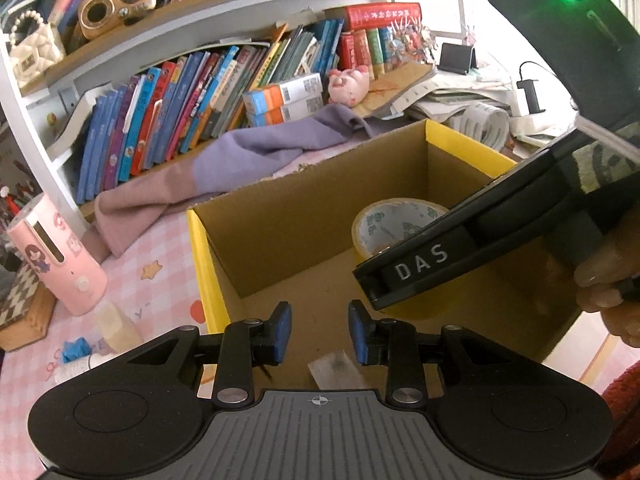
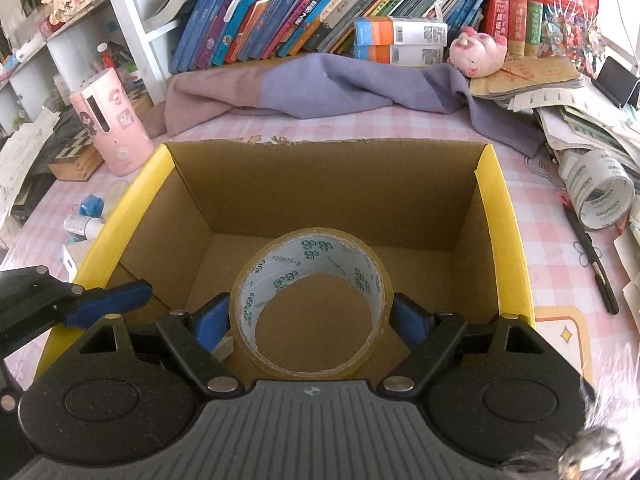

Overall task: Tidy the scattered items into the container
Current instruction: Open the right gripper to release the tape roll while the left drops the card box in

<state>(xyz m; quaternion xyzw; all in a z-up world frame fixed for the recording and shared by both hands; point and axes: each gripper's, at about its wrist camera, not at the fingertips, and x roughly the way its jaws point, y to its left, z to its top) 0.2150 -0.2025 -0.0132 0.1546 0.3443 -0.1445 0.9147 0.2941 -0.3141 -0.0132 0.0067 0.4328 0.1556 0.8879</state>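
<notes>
The right wrist view looks straight down into the cardboard box (image 2: 280,184) with yellow-edged side walls, where the right tongs (image 2: 310,320) stand wide with a blue pad pressed against each side of a roll of brown packing tape (image 2: 308,300), held low inside the box near its floor. The left tongs' blue pad pokes in at the left edge of that view, over the box's left wall.

The left wrist view shows something the other does not: the left tongs (image 1: 319,332) have only a narrow gap between their blue pads and grip nothing, and below them a small clear wrapper (image 1: 334,368) lies on the box floor. From here the tape is half hidden behind the right device's black body, with a person's fingers (image 1: 604,284) on its handle.

The counter (image 2: 532,184) wears a pink checked cloth. On it lie a purple garment (image 2: 320,84), a pink cylindrical dispenser (image 2: 110,120), a white tape roll (image 2: 600,192) and a black pen (image 2: 596,264); leaning books (image 2: 280,12) fill the shelf behind.
</notes>
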